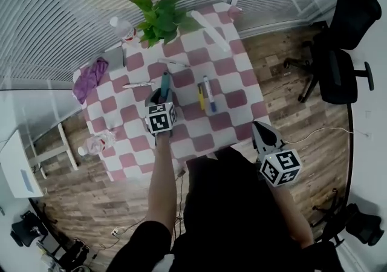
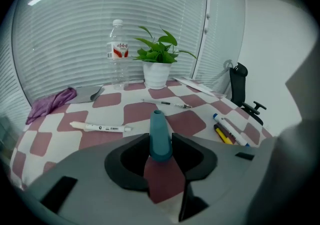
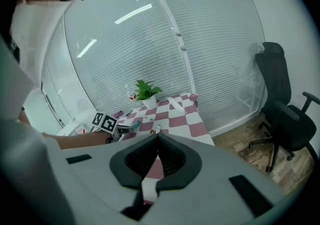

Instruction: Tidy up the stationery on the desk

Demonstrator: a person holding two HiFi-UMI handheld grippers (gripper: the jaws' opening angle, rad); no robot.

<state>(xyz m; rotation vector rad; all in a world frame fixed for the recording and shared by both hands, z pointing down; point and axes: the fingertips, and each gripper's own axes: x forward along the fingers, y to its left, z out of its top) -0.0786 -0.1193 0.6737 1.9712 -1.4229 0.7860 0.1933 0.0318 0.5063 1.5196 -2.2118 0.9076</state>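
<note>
The left tool [image 2: 160,144] is clamped on the teal marker [image 2: 159,134] at the middle of the desk [image 2: 135,114], probably to carry it to the blue and yellow markers [image 2: 227,129] grouped near the right edge. The right tool [image 3: 156,138], closed on nothing, hangs off the near right corner, likely to keep clear.

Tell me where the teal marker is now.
In the left gripper view, the teal marker is clamped in the left tongs, right of the white pen.

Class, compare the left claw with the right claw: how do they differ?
The left claw grips a teal marker; the right claw is shut on nothing. The left claw reaches over the checked table; the right claw sits back near its edge. Each carries a tagged cube.
</note>
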